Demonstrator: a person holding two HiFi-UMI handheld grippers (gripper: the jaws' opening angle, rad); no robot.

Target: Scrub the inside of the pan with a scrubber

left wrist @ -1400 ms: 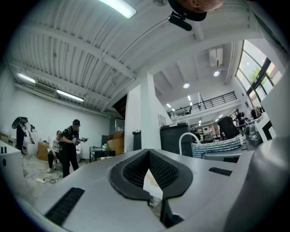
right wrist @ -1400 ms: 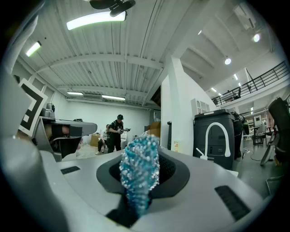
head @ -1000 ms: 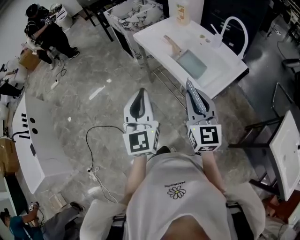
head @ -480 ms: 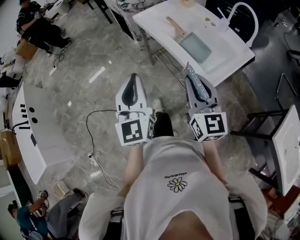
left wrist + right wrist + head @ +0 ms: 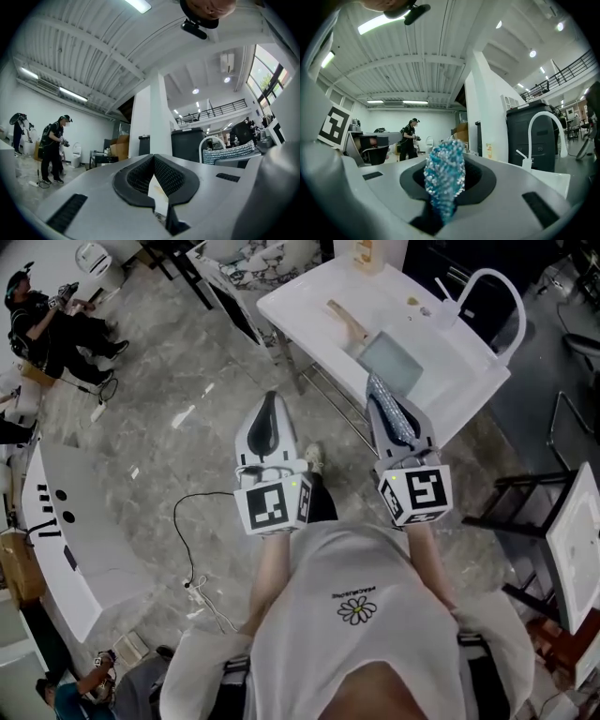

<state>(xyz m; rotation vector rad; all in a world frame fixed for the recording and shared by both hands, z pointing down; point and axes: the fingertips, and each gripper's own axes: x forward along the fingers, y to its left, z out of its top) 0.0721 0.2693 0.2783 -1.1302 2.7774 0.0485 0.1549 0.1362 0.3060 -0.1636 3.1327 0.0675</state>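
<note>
A square grey pan (image 5: pixel 390 360) with a wooden handle (image 5: pixel 345 320) lies on the white sink table (image 5: pixel 300 292), ahead of both grippers. My right gripper (image 5: pixel 377 385) is shut on a glittery blue-silver scrubber (image 5: pixel 392 416) (image 5: pixel 444 180), whose tip reaches over the table's near edge, just short of the pan. The left gripper (image 5: pixel 268 401) (image 5: pixel 153 159) is held level beside it over the floor, its jaws shut with nothing between them. In the left gripper view the scrubber (image 5: pixel 229 152) shows at the right.
A white arched faucet (image 5: pixel 492 292) (image 5: pixel 544 123) and a small dispenser (image 5: pixel 527 163) stand at the table's far side. A bottle (image 5: pixel 362 254) is at its back. A white counter (image 5: pixel 56 540) curves at the left, a cable (image 5: pixel 202 512) lies on the floor, and a dark stand (image 5: pixel 525 502) is at the right.
Both grippers have moved forward together toward the sink table. The scrubber's tip now overlaps the table's near edge. Neither grip has changed.
</note>
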